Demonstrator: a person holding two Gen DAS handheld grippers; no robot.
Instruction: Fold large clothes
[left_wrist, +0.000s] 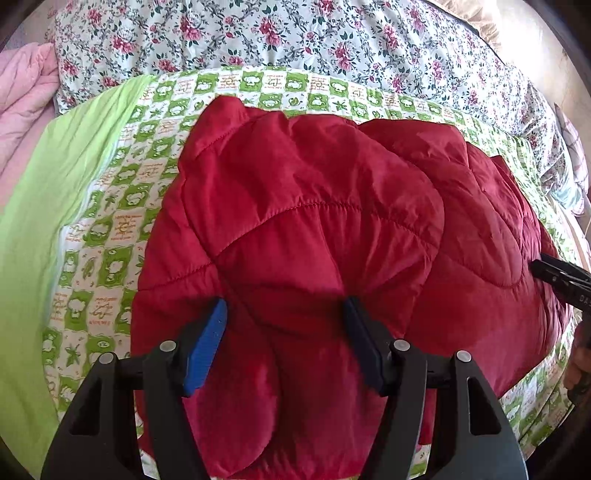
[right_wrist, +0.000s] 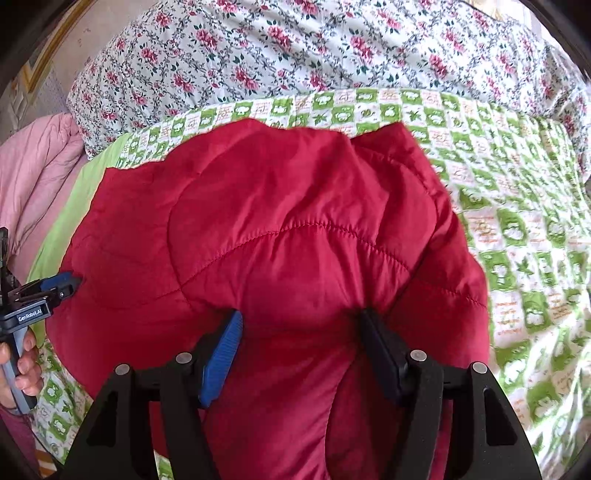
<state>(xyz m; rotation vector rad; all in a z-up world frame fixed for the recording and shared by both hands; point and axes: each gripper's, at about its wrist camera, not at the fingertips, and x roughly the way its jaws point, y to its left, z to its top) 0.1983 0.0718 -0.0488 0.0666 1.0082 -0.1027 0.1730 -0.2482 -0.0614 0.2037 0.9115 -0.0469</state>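
A red quilted padded jacket (left_wrist: 314, 221) lies bunched on a green-and-white checked bedspread (left_wrist: 110, 266); it also fills the right wrist view (right_wrist: 295, 229). My left gripper (left_wrist: 286, 310) is open, its blue pads (left_wrist: 208, 343) straddling a fold of the jacket's near edge. My right gripper (right_wrist: 301, 321) is open too, its blue pad (right_wrist: 221, 354) and dark pad on either side of a puffed fold. Each gripper shows at the edge of the other's view: the right one (left_wrist: 554, 275), the left one (right_wrist: 62, 282).
A floral quilt (left_wrist: 295, 37) lies across the back of the bed. A pink blanket (left_wrist: 22, 92) is bunched at the far left. A plain lime-green sheet (left_wrist: 48, 192) borders the bedspread on the left. Checked bedspread shows to the right of the jacket (right_wrist: 524, 240).
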